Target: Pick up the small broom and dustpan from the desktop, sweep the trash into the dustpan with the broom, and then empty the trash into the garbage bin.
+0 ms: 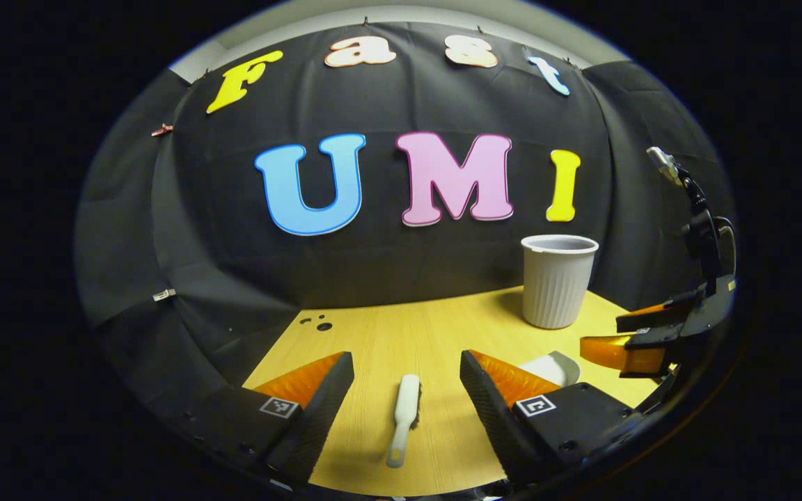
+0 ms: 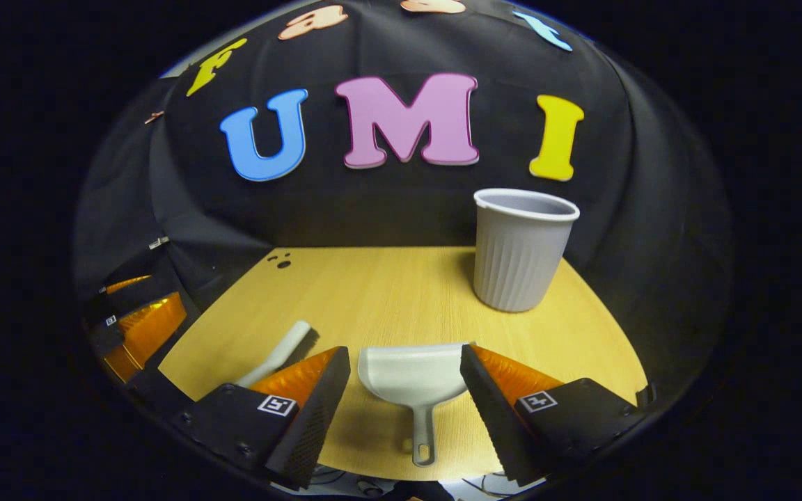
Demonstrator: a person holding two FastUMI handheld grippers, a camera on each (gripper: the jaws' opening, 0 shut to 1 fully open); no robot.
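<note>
Both tongs, left (image 1: pixel 406 390) and right (image 2: pixel 406 390), hang wide apart and hold nothing, over the broom (image 1: pixel 404 417) and dustpan (image 2: pixel 415 379) lying on the tabletop (image 2: pixel 387 292) near the bin (image 2: pixel 521 250).

Booth interior. A black cloth wall (image 1: pixel 387 257) hangs in folds behind and to both sides of a light wood-grain desk (image 1: pixel 401 334). At about 12 o'clock above the cloth, a pale strip of room wall (image 1: pixel 401 14) shows. Small dark marks (image 2: pixel 281 261) lie at the desk's far corner, near 10 o'clock. Lighting is dim and even.
</note>
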